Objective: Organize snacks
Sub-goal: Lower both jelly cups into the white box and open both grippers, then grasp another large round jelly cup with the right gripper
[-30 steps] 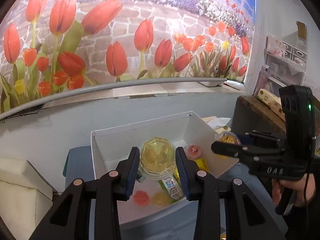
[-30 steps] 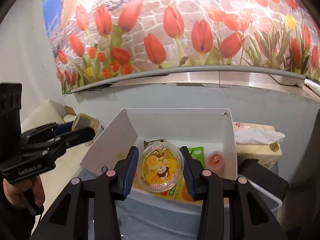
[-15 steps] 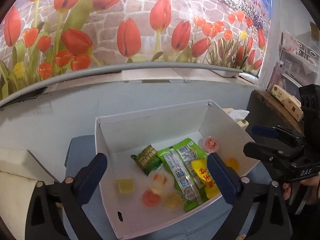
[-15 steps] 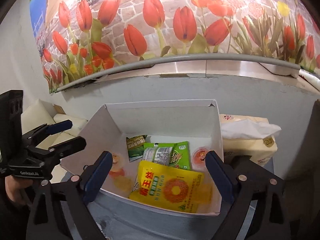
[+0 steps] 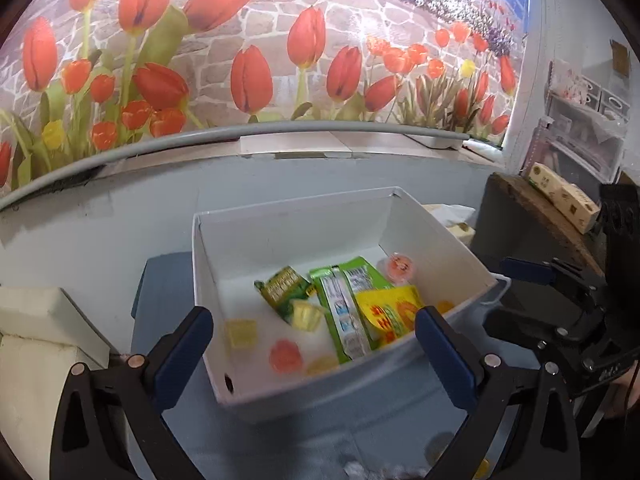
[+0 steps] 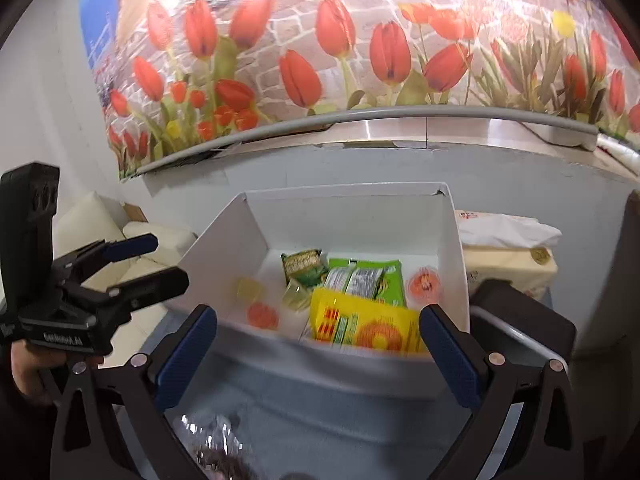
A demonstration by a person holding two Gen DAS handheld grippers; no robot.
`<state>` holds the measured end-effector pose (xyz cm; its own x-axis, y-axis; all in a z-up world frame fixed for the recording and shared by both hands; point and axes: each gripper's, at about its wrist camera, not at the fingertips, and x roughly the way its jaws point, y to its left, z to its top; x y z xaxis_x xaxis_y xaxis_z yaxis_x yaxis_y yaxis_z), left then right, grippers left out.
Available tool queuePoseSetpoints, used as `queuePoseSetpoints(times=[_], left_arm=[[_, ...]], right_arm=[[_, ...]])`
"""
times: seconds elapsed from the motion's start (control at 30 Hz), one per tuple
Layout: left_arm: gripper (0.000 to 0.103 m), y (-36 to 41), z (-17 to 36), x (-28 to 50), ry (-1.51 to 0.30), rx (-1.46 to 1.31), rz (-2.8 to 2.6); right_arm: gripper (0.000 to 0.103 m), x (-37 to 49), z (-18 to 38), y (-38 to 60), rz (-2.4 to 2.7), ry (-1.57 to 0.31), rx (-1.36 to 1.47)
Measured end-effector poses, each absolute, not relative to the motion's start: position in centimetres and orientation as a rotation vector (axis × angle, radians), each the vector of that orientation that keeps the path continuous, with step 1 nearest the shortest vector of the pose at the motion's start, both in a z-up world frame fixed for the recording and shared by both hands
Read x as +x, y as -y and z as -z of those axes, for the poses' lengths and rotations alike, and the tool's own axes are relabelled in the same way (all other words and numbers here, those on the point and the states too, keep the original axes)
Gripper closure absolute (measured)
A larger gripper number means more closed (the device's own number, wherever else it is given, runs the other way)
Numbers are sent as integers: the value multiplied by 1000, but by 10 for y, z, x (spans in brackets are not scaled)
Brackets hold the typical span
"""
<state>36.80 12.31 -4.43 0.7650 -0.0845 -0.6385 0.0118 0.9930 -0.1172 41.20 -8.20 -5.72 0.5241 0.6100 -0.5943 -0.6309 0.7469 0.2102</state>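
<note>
Both tools stand wide with nothing between their jaws: the left tool (image 5: 312, 340) sits at the bottom of its own view, just short of the near wall of the white box (image 5: 280, 236), and the right tool (image 6: 316, 340) is framed the same way in its view, its jaws having just been opening, with no snack between them. That reads as a release over the box, so the snacks drop in rather than being set down by hand, and the open jaws are free for the next pick. The box holds the task's things in a loose pile in frame centre: a yellow packet (image 6: 368, 330) leaning against the near wall, a long green packet (image 5: 344, 312) beside it, a smaller green packet (image 5: 282, 286) towards the back, a red-topped jelly cup (image 6: 426, 284) in the right back corner, and several small jelly cups on the floor of the box, among them a pale yellow one (image 5: 241, 332) at left and a pink one (image 5: 285, 356) near the front. The box rests on a blue-grey surface (image 5: 160, 280), probably the table. At the lower edge of both views some blurred items lie outside the box; they seem to be snacks not yet sorted, though I cannot tell what they are. A tissue pack (image 6: 508, 248) sits just right of the box.
</note>
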Motion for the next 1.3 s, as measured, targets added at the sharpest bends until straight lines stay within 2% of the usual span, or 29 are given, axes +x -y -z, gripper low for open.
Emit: queuePoseSetpoints(times=[0.3,0.53,0.97,1.07,1.23,1.3], left_arm=[[0,-106,46,286,-662,-118,37],[0,-83,71,224,-688,-106,47],[0,-74,108,167,-759,-116,42],[0,-78,112,162,-767,-123,36],[0,-85,114,163,-769,-141,30],[0,-84,115,165,-773,-141,32]], right_arm=[[0,323,53,130,-754,-657,-12],[0,281,97,140,-738,-724,-60],[1,304,172,96,-763,-872,-141],[7,309,180,90,-739,-873,-153],[28,314,191,80,-725,-892,-190],[52,314,194,75,-740,-892,-209]])
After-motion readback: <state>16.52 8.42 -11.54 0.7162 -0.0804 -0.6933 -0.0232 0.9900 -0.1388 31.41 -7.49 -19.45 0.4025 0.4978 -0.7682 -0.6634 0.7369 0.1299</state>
